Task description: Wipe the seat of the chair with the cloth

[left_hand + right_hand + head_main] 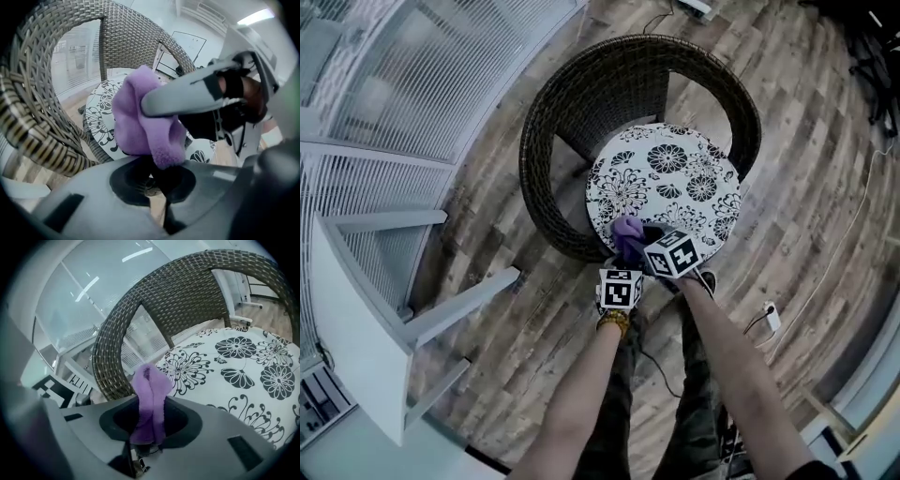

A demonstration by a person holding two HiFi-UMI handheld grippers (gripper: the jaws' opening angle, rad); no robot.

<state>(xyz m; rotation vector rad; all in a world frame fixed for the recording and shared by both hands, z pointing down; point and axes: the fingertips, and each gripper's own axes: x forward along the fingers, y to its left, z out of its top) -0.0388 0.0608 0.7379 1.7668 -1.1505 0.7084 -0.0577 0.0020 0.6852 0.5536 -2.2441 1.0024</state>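
The cloth (149,399) is bunched at the seat's (675,178) 7 o'clock edge. The right gripper (142,445) pinches it tight, ready to drag across the cushion. The left gripper (163,187) seems clamped on its lower tip too, probably steadying it, with the wicker chair (609,75) curving behind.

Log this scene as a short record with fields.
chair: brown wicker, curved back
seat: white cushion, black flower print
cloth: purple, at the seat's near edge
right claw: shut on the cloth
left claw: at the cloth's lower end, grip unclear
floor: wood planks
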